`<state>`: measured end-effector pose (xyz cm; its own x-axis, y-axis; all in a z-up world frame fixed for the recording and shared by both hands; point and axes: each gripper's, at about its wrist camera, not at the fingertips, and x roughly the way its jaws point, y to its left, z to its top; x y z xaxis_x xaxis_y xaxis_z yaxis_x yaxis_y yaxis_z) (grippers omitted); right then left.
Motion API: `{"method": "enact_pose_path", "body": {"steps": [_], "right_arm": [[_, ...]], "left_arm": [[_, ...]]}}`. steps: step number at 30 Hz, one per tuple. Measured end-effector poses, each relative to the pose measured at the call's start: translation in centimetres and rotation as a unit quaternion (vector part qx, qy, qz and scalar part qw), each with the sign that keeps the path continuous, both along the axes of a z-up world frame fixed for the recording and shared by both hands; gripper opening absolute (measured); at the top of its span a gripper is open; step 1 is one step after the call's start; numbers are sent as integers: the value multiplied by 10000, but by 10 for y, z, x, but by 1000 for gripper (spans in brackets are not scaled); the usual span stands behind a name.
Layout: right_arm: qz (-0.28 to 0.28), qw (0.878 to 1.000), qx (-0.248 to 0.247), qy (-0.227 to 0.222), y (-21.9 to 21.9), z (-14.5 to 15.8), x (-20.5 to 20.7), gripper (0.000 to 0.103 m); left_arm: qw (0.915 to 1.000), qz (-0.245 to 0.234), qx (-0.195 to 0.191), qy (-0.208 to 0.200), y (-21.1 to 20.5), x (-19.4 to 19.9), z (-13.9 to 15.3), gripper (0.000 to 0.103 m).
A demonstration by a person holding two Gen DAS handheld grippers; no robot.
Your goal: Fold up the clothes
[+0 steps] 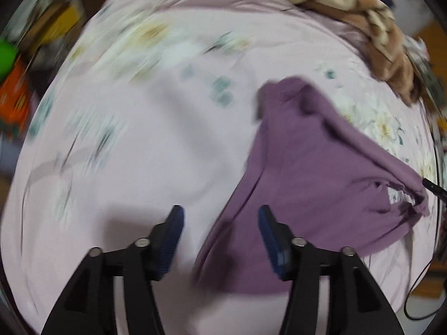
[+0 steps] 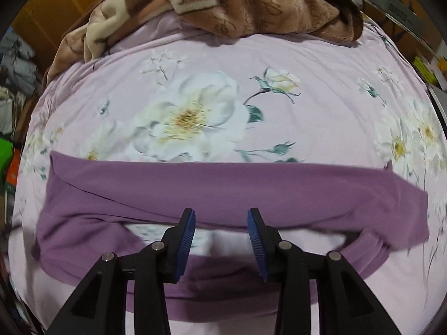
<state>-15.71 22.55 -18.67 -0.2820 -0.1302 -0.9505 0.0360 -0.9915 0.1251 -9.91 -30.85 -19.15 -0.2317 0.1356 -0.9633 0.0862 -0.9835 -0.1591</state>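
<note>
- While both tools point steeply down at the bed, the purple garment [image 2: 223,187] lies across the pink flowered bedsheet [image 2: 321,64], partly folded.
- The left gripper [image 1: 220,217] has its jaws spread, and nothing is between the blue pads [image 1: 174,240]; they pinch no cloth.
- Seen from this tool, the garment [image 1: 321,173] lies ahead and to the right, with one edge passing under the right finger; the picture is blurred.
- The right gripper [image 2: 220,217] also stands with jaws apart, above the garment, and the pads [image 2: 258,248] do not press on it.
- Just ahead of the right gripper's fingertips runs a long folded band of the garment, from left to right.
- Below the fingers there is a gap in the cloth where the sheet shows.
- A brown plush blanket [image 2: 251,2] lies heaped at the far end of the bed, well apart from both tools.
</note>
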Motion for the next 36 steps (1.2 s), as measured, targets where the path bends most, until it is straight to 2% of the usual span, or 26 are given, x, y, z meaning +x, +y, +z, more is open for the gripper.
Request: {"method": "enact_pose_path", "body": {"steps": [5,8,15,18,19,20,21,22,26,29,30,31,34,36], "right_arm": [[854,9961,206,-75,18,-18,-27,40],[1524,9878,297,-134,19,-31,-49,40],[2486,9662,313,-615,31,-70,-80,40],[2762,9560,76,-987,36,-84,-79,40],[2852,9529,117,-1025,36,-86,-78,35],[2877,9518,208,-1043,36,-87,-78,13],[2824,9527,292,-1081,38,-88,-79,5],[2694,9569,255,-1054,40,-85,-82,5],[2348,9702,370,-463,47,-59,-101,5],[1910,9803,498,-119,55,-47,-134,7],[1799,9825,464,-112,56,-46,-144,9],[1689,9846,425,-111,58,-45,-155,15],[1708,9838,538,-109,63,-40,-163,17],[1516,9882,225,64,88,-27,-153,19]], "left_arm": [[9964,-795,13,292,57,-71,-6,67],[9942,-977,297,330,102,-90,-12,67],[9905,-1198,674,45,180,-81,-23,67],[9899,-1231,687,-118,199,-77,-27,67],[9899,-1238,674,-153,205,-77,-29,67],[9898,-1249,655,-179,210,-77,-30,67],[9899,-1259,625,-198,216,-79,-31,67],[9899,-1264,600,-212,221,-81,-32,67],[9902,-1274,540,-190,238,-90,-29,67],[9904,-1286,494,-144,249,-96,-25,67],[9905,-1277,491,-130,252,-98,-24,67],[9906,-1274,489,-123,255,-99,-23,67],[9901,-1314,469,-121,263,-98,-21,67],[9898,-1346,453,-138,267,-96,-20,67]]}}
